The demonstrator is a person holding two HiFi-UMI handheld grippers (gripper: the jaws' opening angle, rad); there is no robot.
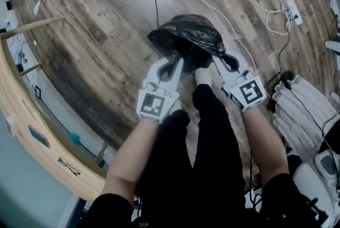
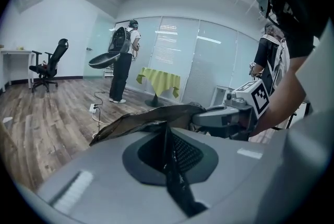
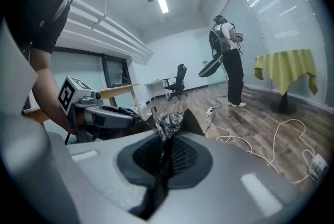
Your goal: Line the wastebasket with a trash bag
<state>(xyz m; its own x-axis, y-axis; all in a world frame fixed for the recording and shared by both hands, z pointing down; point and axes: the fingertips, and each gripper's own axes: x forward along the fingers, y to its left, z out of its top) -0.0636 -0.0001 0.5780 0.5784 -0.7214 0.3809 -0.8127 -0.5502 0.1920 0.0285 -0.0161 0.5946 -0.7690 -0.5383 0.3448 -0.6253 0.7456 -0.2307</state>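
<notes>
Wood floor [image 1: 95, 35]: trash bag [image 1: 186, 35] held up by its rim.
Left gripper [image 1: 175, 66] and right gripper [image 1: 219, 61] both clamped on it; I'd spread the mouth evenly.

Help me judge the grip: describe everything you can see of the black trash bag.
The trash bag is black, thin, glossy, crinkled plastic film, bunched into a rounded mound above the wooden floor ahead of the person's feet. Its near edge is pinched twice: the left gripper and right gripper are both shut on it. What lies beneath is hidden.
</notes>
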